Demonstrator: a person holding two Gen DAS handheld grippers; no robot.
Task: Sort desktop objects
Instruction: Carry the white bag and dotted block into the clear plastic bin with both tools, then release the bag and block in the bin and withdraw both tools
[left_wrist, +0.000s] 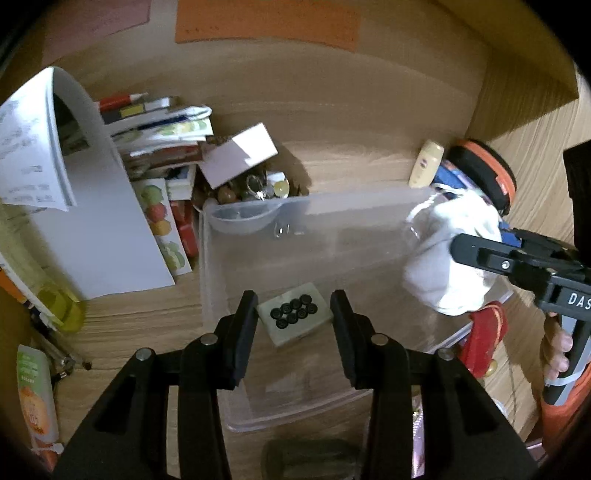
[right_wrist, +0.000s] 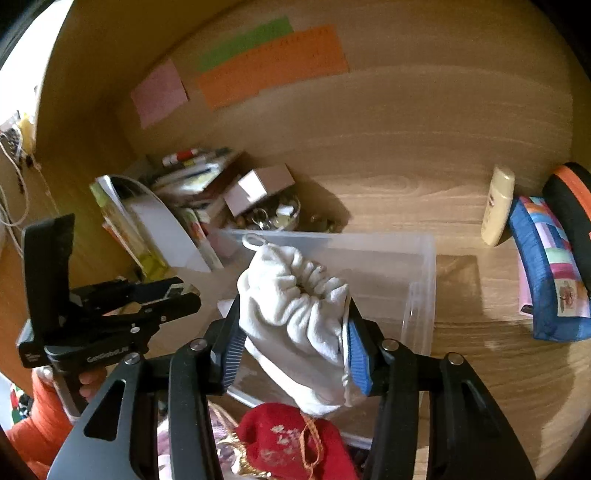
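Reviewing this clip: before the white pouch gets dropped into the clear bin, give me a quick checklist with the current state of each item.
1. White drawstring pouch sits between the right tool's pads: ok.
2. Pouch is over the clear plastic bin: ok; it hangs at the bin's right end.
3. Landing space in the bin: ok; only a small case with black dots lies on its floor.
4. Left tool carries nothing: ok.
5. Left tool clear of the drop path: ok.
6. Pouch drawstring closed: cannot tell.

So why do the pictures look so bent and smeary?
Left wrist view: fisheye lens bows the clear bin and darkens the corners; the papers are motion-blurred. Right wrist view: same curving, soft focus, daylight glare top left; the white pouch looks sharpest.
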